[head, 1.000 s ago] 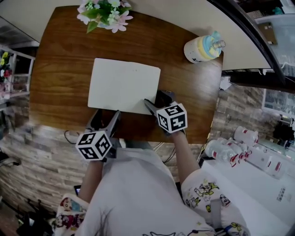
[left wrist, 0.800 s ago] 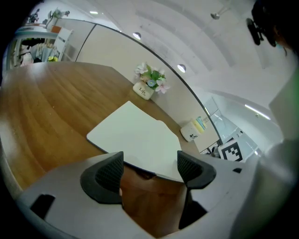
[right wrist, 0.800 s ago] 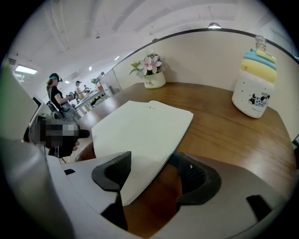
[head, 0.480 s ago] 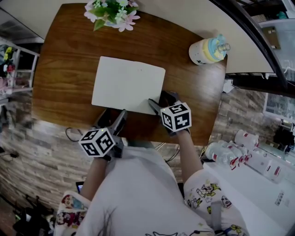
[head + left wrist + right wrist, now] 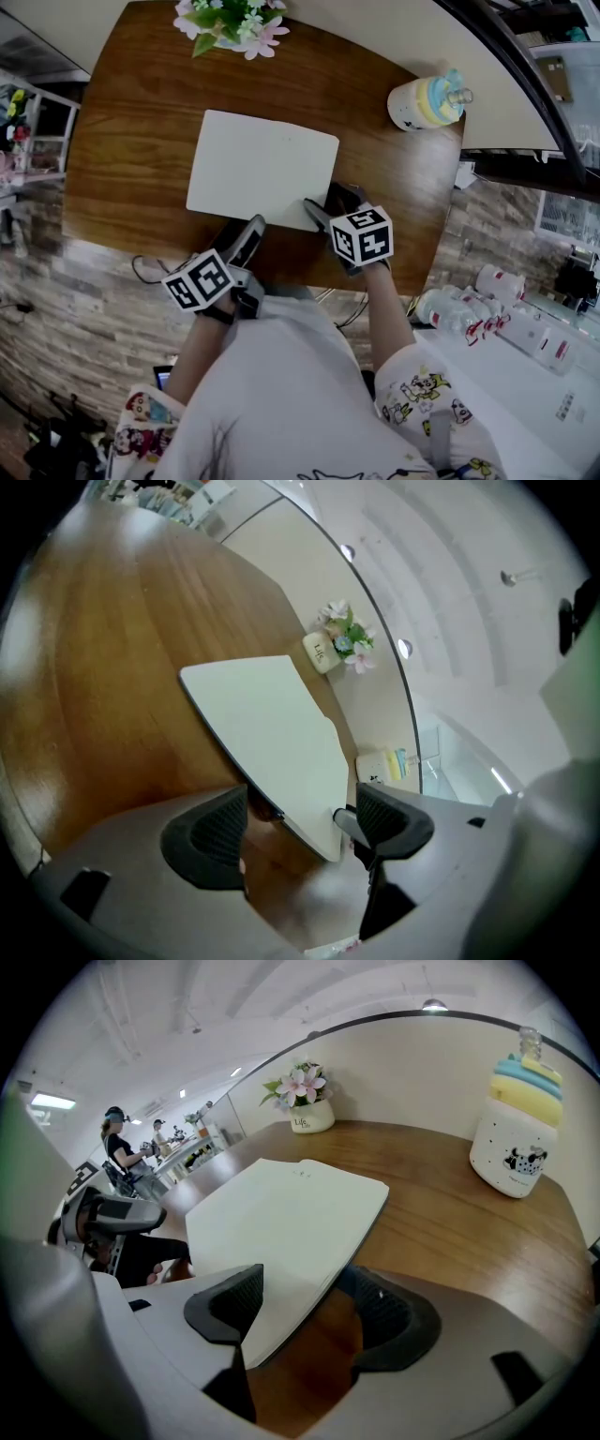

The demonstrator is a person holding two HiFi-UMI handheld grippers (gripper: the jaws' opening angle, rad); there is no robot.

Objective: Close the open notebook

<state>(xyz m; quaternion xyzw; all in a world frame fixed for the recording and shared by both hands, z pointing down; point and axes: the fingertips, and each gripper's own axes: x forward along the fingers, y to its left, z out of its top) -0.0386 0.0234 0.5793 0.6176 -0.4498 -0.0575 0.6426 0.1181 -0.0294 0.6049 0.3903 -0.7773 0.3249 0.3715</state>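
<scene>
The notebook point(image 5: 262, 169) lies on the brown wooden table point(image 5: 131, 141) as one white rectangle with no crease showing. My right gripper point(image 5: 319, 204) is at its near right corner. In the right gripper view the jaws of my right gripper point(image 5: 305, 1307) stand apart, with the notebook point(image 5: 281, 1213) corner slanting between them over a dark shadow. My left gripper point(image 5: 251, 230) hovers open at the table's near edge, just short of the notebook. From the left gripper view, the left gripper point(image 5: 302, 822) holds nothing and the notebook point(image 5: 272, 733) lies just ahead.
A flower pot point(image 5: 234, 21) stands at the table's far edge. At the far right corner is a pastel-striped white container point(image 5: 427, 98). A stone-pattern floor lies below the near edge, and a cable point(image 5: 141, 272) hangs there. People point(image 5: 117, 1143) stand far off in the room.
My left gripper has moved forward and to the right, toward the notebook's near edge. The right gripper has stayed at the notebook's near right corner.
</scene>
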